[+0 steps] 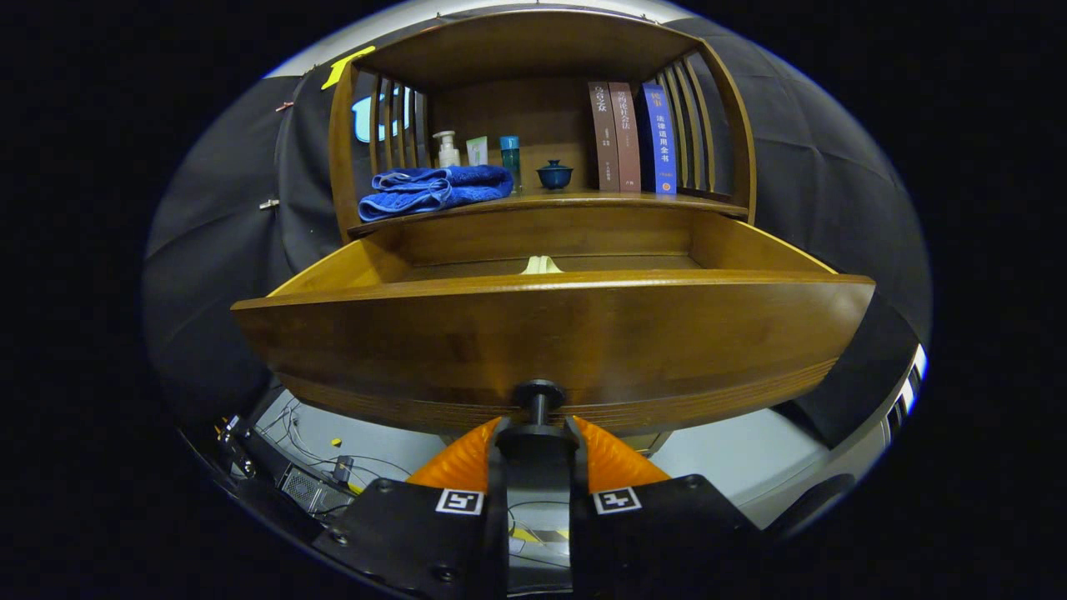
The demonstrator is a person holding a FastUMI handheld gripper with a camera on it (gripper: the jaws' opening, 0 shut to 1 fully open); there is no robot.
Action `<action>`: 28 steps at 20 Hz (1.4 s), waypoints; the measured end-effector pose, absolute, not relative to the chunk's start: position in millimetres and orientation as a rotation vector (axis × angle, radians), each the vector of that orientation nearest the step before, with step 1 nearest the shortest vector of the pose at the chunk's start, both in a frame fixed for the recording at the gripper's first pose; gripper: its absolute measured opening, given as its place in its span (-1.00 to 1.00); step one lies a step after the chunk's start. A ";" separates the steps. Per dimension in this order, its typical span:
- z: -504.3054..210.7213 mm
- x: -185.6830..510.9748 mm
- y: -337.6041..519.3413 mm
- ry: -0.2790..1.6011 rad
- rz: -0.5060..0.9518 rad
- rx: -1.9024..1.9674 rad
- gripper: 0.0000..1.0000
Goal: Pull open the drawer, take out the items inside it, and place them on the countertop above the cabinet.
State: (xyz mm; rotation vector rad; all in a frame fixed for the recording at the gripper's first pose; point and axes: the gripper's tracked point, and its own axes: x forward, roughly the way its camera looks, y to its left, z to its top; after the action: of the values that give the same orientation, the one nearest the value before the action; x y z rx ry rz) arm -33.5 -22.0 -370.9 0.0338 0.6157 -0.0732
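A wooden drawer (550, 333) stands pulled out of the cabinet toward me. My gripper (538, 429) is shut on the drawer's dark knob (538, 396), which sits between the fingertips at the middle of the drawer front. Inside the drawer, a pale item (540, 265) peeks just above the front rim near the back; most of the drawer's inside is hidden by the front panel. The countertop (550, 202) lies right above the drawer. On it rests a folded blue towel (435, 190).
On the countertop stand a pump bottle (448, 150), a small box (477, 151), a teal bottle (510, 158), a dark lidded cup (554, 175) and three upright books (631, 137). Slatted wooden sides (700, 125) and a top board enclose the shelf. Cables (308, 467) lie on the floor below.
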 end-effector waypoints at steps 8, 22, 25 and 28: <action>-325.7 -50.3 -20.5 0.647 -0.084 0.053 0.56; -292.9 123.0 -26.3 0.922 -0.076 0.031 0.99; -328.5 143.4 -22.4 1.046 -0.070 0.027 0.99; -347.5 154.8 -25.6 1.107 -0.087 0.030 0.99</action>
State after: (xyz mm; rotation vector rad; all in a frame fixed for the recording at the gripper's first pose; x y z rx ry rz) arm 154.8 -25.6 -347.5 0.0299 1.1070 -0.0870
